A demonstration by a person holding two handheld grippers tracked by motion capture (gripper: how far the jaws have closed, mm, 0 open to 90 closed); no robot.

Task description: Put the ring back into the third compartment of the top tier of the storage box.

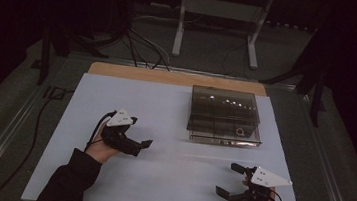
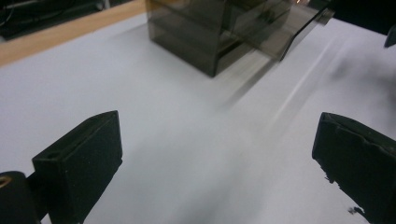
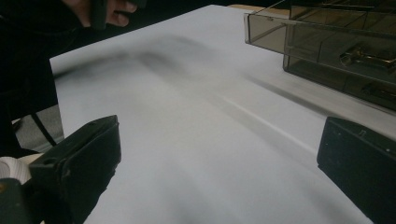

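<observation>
A smoked, see-through drawer box (image 1: pixel 225 116) stands on the white table top (image 1: pixel 158 179), right of centre and toward the back. Its lower drawer is pulled out a little, and a small gold-coloured ring-shaped piece (image 1: pixel 240 132) lies inside. My left gripper (image 1: pixel 142 147) hovers left of the box, open and holding nothing. In the left gripper view the left gripper (image 2: pixel 215 140) points at the box (image 2: pixel 219 32) across bare table. My right gripper (image 1: pixel 228 179) sits near the front edge below the box, open and holding nothing. In the right gripper view the right gripper (image 3: pixel 219 144) has the box (image 3: pixel 327 46) and gold piece (image 3: pixel 348 58) at upper right.
A wooden strip (image 1: pixel 179 78) runs along the table's far edge. Behind it are a white stand (image 1: pixel 220 14) and cables (image 1: pixel 137 46) on the dark floor. The person's other hand (image 3: pixel 102 11) shows at the top left of the right gripper view.
</observation>
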